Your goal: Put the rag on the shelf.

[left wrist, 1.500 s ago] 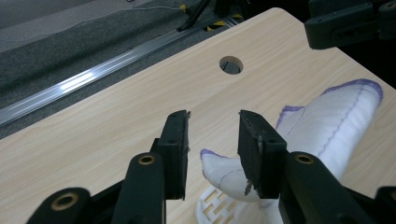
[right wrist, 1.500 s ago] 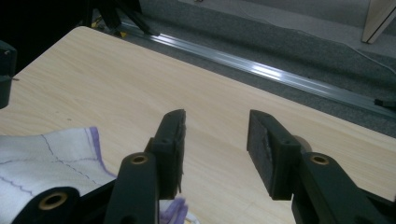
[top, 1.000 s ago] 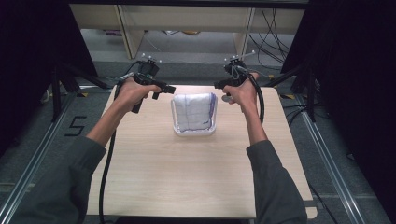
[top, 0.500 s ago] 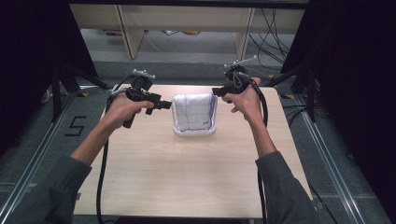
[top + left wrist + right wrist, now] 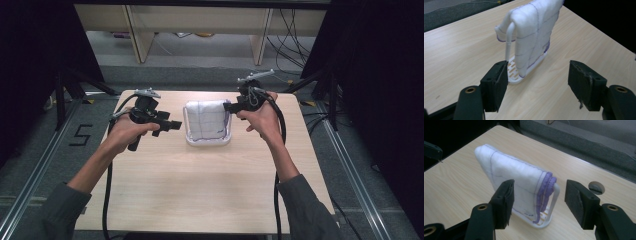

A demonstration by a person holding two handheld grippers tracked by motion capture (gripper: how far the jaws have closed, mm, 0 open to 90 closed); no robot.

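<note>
A white towel [image 5: 206,120] with thin purple lines hangs folded over a white plastic rack [image 5: 208,142] at the table's far middle. My left gripper [image 5: 175,125] hovers just left of the rack, pointing at it. Its jaws have just been opening and stand open with nothing pressed between them. In the left gripper view the towel [image 5: 534,32] and rack bar [image 5: 509,37] lie ahead of the left gripper [image 5: 537,82]. My right gripper [image 5: 227,106] is at the rack's right end, its jaws also just opened. The right gripper [image 5: 539,200] faces the towel's purple hem [image 5: 544,192], pads apart from it.
The light wooden table [image 5: 200,195] has bare room in front of the rack. A round hole [image 5: 596,187] sits in the tabletop near the rack. Dark floor and cables lie beyond the far edge. Cables trail from both grippers along the forearms.
Both grippers' jaws stand wider than before. The left hand has drawn back from the rack, lower and toward the near side. The right hand has shifted slightly nearer.
</note>
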